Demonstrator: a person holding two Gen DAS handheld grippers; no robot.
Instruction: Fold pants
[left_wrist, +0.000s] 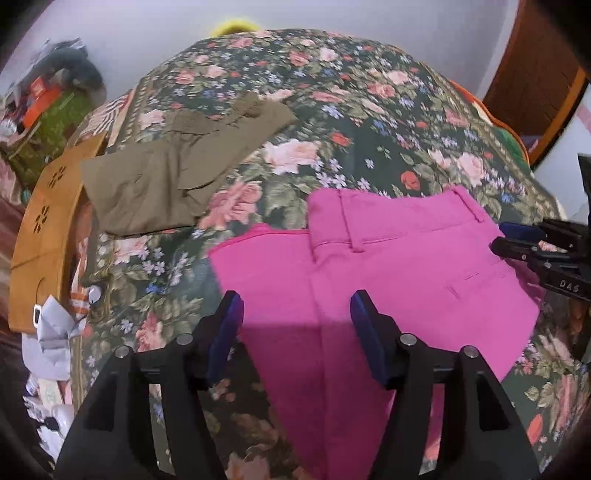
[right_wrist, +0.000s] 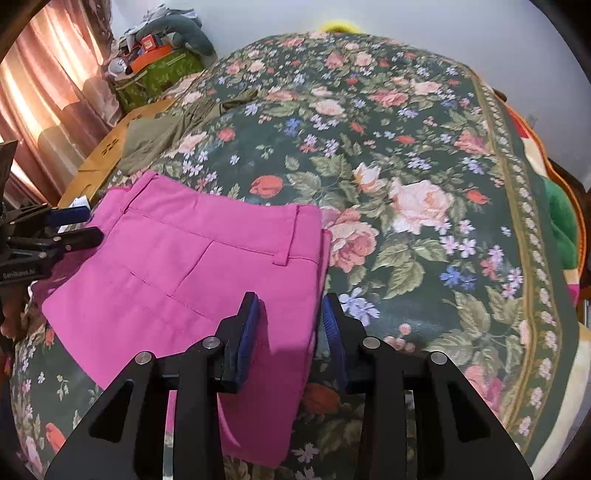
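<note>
Both tools tilt steeply down over the pink pants (left_wrist: 388, 266) on the floral bedspread (right_wrist: 406, 166): the left tool (left_wrist: 297, 314) is spread above the seat, the right tool (right_wrist: 291, 314) gapes narrowly astride the waistband-side edge (pads not pressing). Beyond lie olive pants (left_wrist: 155, 184) and bare bedspread.

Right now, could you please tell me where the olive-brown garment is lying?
The olive-brown garment lies on the floral bedspread, upper left in the left wrist view, beyond the pink pants and beside a tan wooden board.
</note>
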